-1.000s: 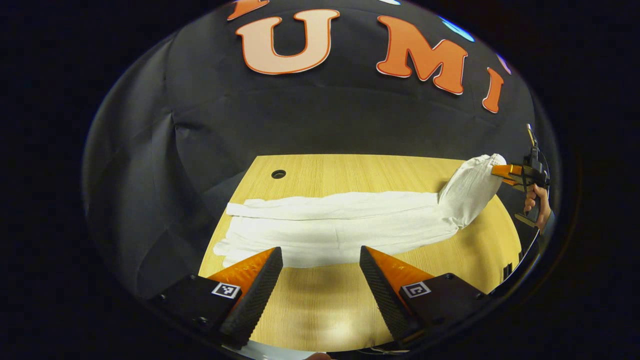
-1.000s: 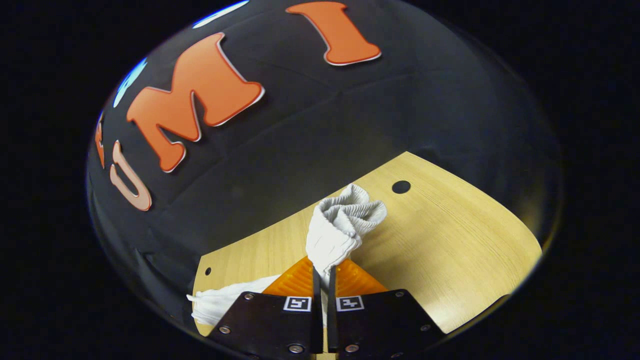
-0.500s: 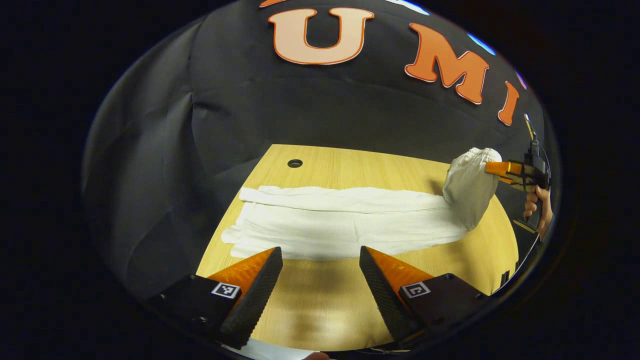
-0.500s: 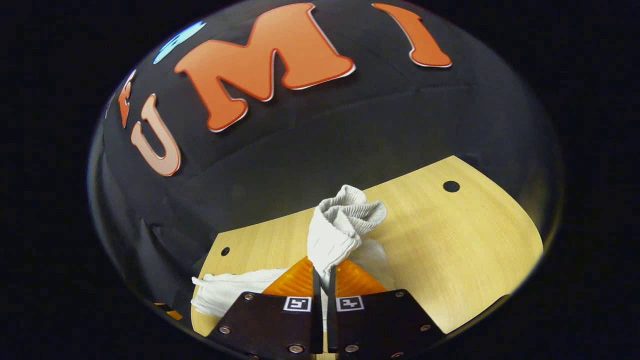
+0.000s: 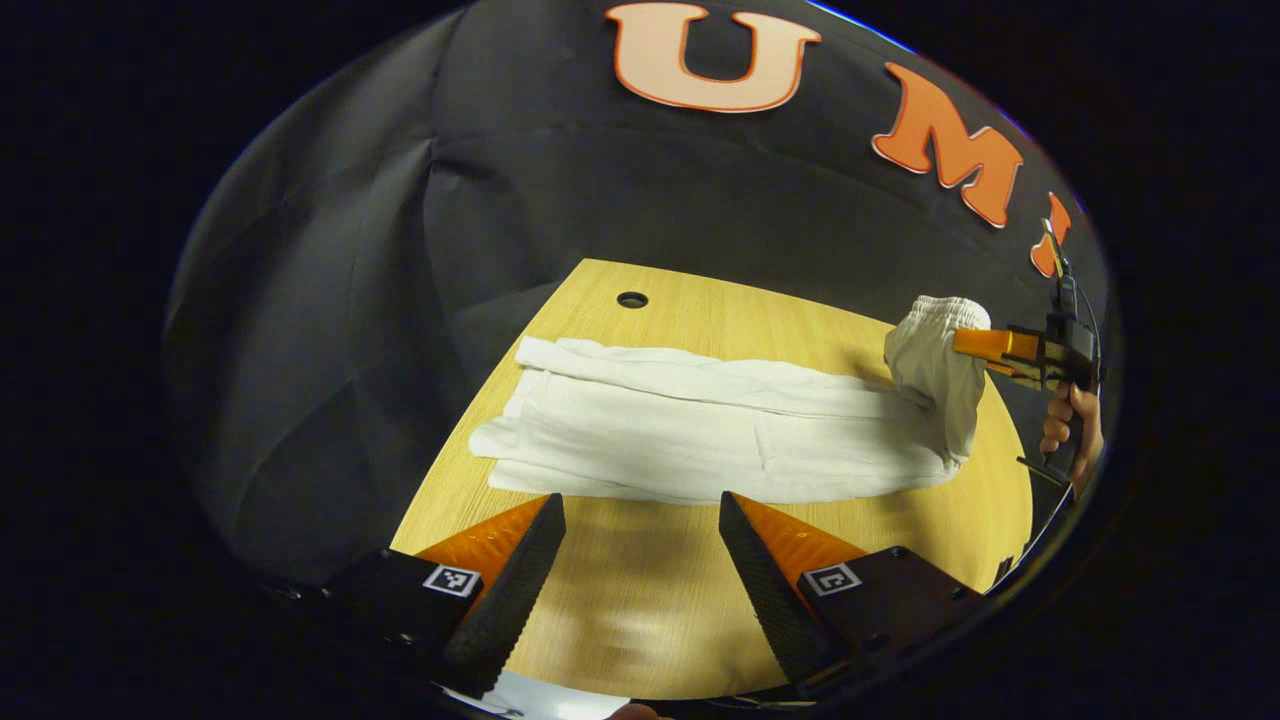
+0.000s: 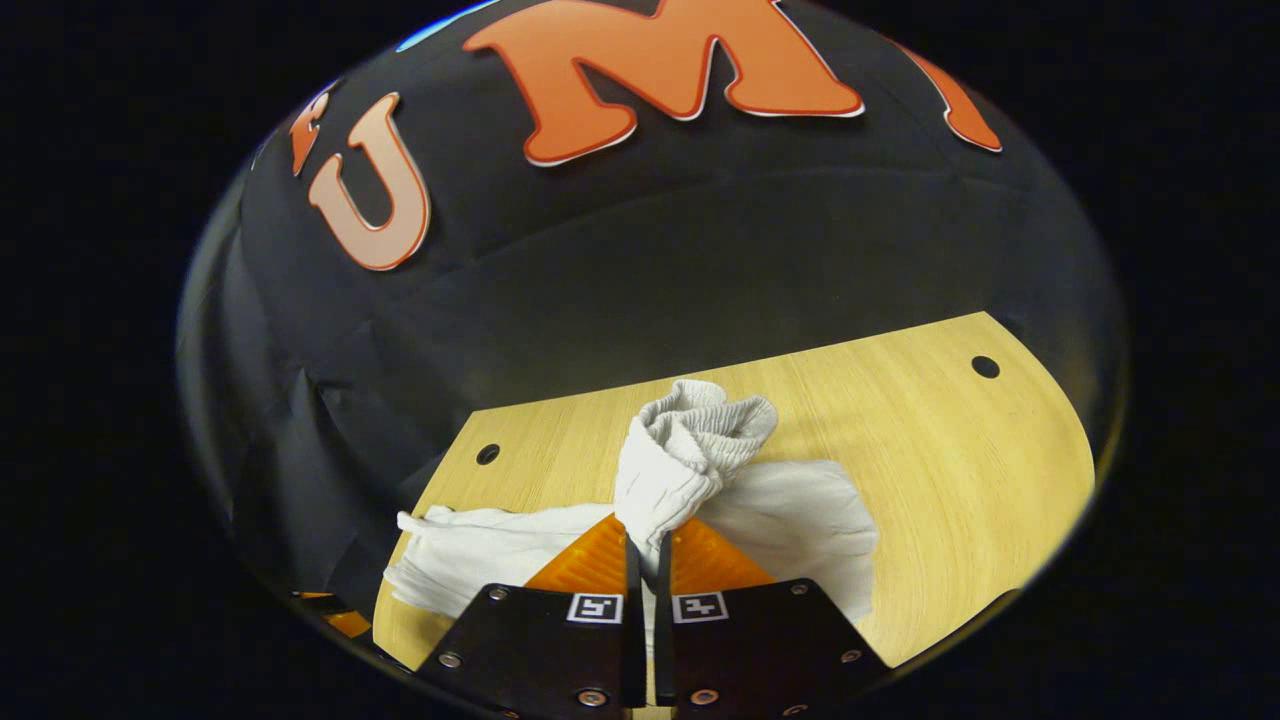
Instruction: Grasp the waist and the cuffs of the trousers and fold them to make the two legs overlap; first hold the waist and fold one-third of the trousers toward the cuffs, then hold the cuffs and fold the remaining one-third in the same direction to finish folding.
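Your right gripper [image 6: 645, 545]: pinching the trousers' waist [image 6: 700, 430], lifted above the table's [image 5: 640, 620] right end.
Your left gripper [image 5: 640, 570]: spread, hovering at the near edge.
Trousers [image 5: 700, 435]: legs flat along the table's length.

Lighting even from above, focus sharp.
I note a soft glare patch on the near table [image 5: 650, 640], faint shadows, and strong fisheye bending at edges.
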Demonstrator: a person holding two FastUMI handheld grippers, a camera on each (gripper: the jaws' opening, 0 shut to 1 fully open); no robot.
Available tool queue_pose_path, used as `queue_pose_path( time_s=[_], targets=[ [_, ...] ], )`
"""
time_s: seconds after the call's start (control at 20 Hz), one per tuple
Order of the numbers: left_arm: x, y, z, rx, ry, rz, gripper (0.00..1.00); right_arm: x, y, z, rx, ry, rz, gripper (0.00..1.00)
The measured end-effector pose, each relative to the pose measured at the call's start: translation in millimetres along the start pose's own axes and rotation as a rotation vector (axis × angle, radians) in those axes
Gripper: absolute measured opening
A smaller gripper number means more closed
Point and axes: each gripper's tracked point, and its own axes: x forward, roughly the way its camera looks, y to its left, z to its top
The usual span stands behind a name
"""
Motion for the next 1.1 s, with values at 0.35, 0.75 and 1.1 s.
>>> queue_pose_path(
  time_s=[0.35, 0.75, 1.1],
  targets=[
    [15, 30, -16, -0.105, 0.061, 0.004, 0.98, 25, 31, -38, -0.054, 0.082, 0.006, 0.05],
    [31, 53, -37, -0.352, 0.156, -0.068, 1.00, 23, 61, -68, -0.080, 0.155, 0.066, 0.31],
    [39, 65, -36, -0.664, 0.199, -0.169, 0.99, 1, 74, -64, -0.130, 0.122, 0.100, 0.52]
  ],
)
